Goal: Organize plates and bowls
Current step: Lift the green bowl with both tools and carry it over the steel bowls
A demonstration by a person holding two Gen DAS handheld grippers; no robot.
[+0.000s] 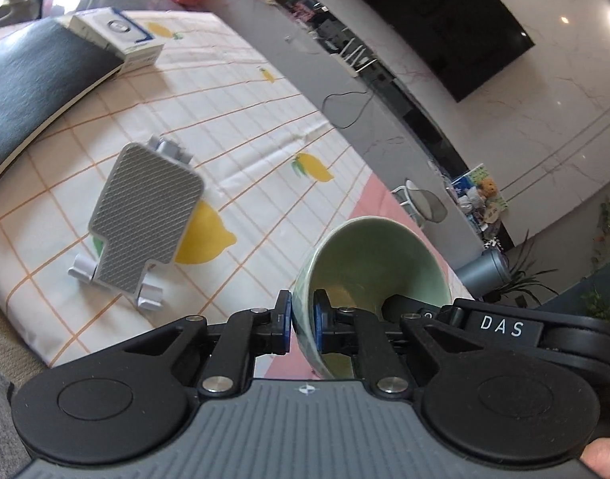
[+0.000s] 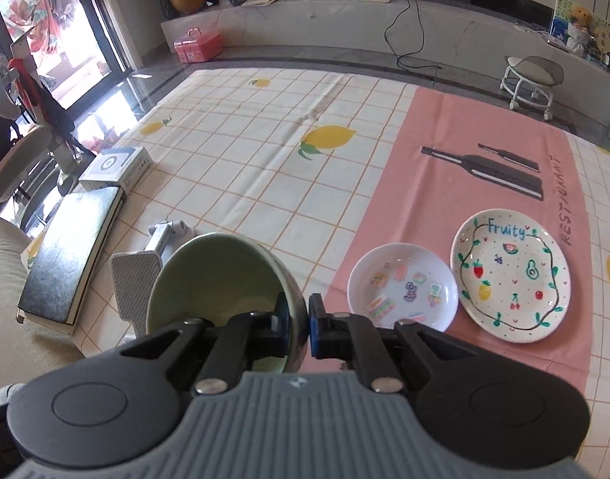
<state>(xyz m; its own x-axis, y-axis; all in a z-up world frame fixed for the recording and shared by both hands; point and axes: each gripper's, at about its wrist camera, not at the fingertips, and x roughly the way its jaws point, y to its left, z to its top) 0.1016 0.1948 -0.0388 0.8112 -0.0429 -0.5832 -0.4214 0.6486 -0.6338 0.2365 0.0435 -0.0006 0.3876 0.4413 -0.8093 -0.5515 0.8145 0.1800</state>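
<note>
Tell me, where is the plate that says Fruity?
In the right wrist view the Fruity plate lies low on the right, on the pink cloth, beside the smaller sticker plate to its left.

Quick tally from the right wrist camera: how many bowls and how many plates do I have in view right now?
Bowls: 1, the green bowl, gripped at its rim by the right claw
Plates: 2, the small white plate and the Fruity plate, side by side on the pink cloth
Total: 3
</note>
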